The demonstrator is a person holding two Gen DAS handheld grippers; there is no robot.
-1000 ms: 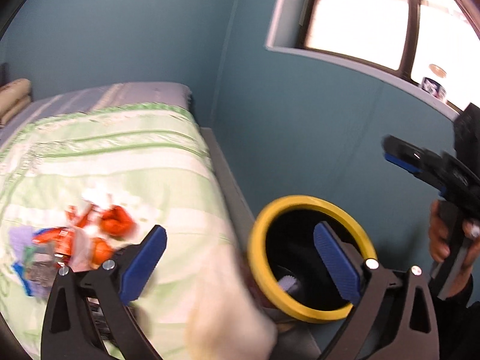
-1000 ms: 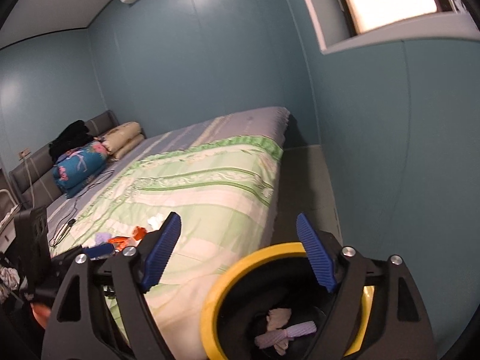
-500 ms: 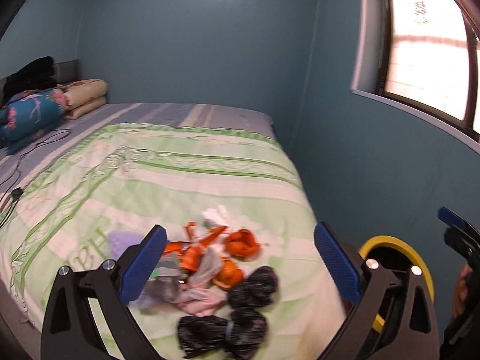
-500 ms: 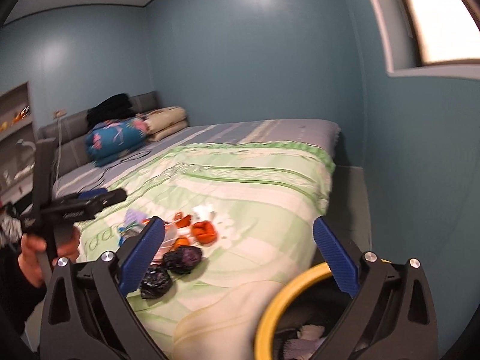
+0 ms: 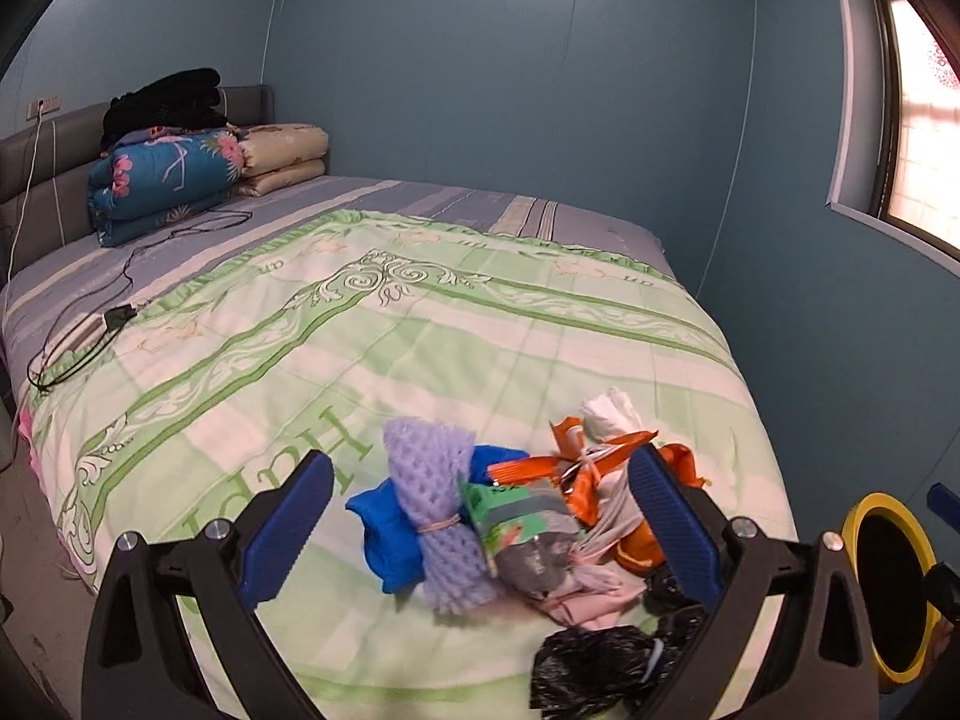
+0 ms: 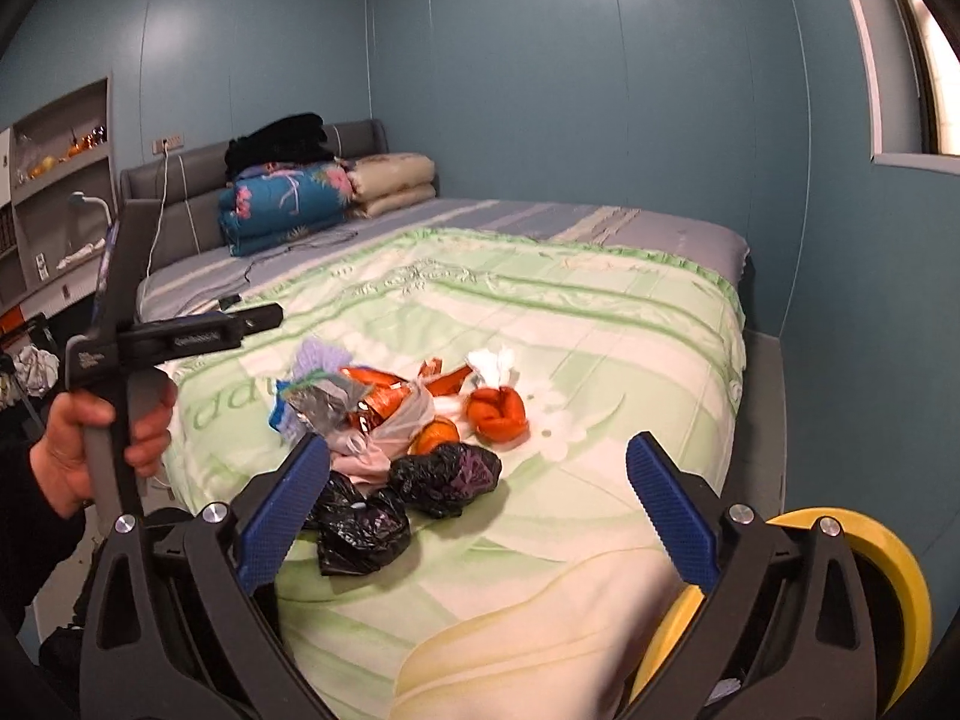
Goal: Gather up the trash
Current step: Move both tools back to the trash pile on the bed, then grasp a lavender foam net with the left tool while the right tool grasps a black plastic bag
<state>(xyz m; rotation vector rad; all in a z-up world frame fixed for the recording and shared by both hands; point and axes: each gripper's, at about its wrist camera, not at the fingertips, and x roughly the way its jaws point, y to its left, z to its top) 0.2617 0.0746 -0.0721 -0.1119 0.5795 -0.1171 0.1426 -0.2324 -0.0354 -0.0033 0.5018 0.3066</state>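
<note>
Both tongs are spread wide with nothing in them. The left tongs [image 5: 480, 531] hover right over the trash pile [image 5: 516, 516] near the foot of the bed [image 5: 420, 324], framing a purple foam net [image 5: 435, 510] lying on a blue wrapper [image 5: 384, 546]. The right tongs [image 6: 477, 510] hang back a bit, with two black bags [image 6: 402, 498] between them and the rest of the pile. The yellow-rimmed bin [image 6: 864, 576] sits beside the bed's corner.
</note>
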